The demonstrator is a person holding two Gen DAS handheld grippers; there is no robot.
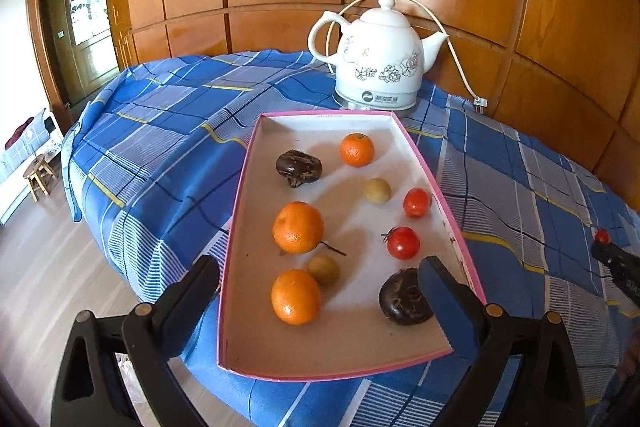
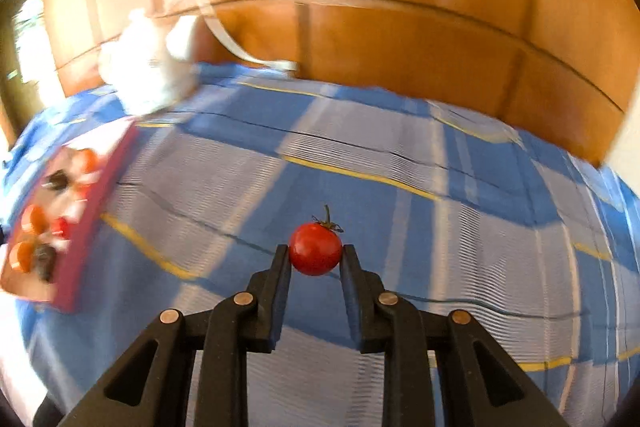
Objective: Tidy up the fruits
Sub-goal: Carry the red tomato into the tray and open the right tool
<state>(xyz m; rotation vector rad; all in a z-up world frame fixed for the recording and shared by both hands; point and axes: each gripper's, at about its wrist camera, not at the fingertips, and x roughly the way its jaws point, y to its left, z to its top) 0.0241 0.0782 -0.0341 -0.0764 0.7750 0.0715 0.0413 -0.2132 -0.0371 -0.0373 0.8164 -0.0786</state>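
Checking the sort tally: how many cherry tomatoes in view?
3. Two in the tray: far-right tomato, nearer tomato. Third tomato is pinched in the right gripper over the tablecloth.

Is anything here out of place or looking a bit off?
One thing: the pink tray sticks out past the table's near edge, so it could tip. Also, one tomato is away from the fruit in the tray, pinched in the right gripper over the cloth. Nothing looks spilled or damaged.

The tray [image 1: 420, 155] of fruit lies on the table [image 1: 168, 131], with the kettle [image 1: 378, 55] behind it.
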